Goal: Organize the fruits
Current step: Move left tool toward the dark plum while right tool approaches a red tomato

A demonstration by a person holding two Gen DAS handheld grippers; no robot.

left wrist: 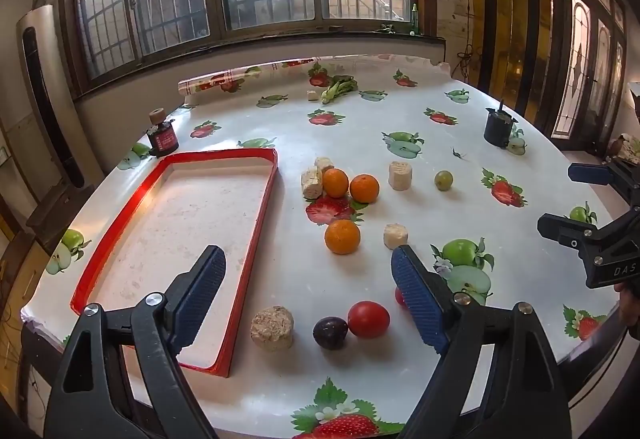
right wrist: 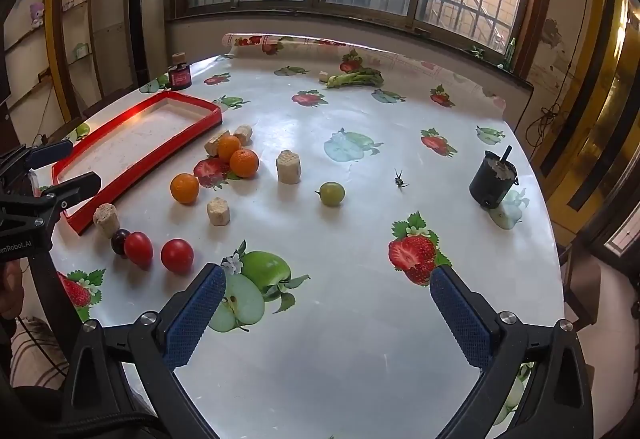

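A red-rimmed tray lies empty on the left of the table. Right of it sit three oranges, a red tomato, a dark plum and a small green fruit. A second tomato is partly hidden behind a finger in the left wrist view. My left gripper hangs open above the plum and tomato, holding nothing. My right gripper is open over bare tablecloth, to the right of the tomatoes, with nothing between its fingers.
Beige cork-like cylinders stand among the fruit. A black pot is at the right, a dark red bottle beyond the tray, and green stalks by the far edge. A small dark sprig lies mid-table.
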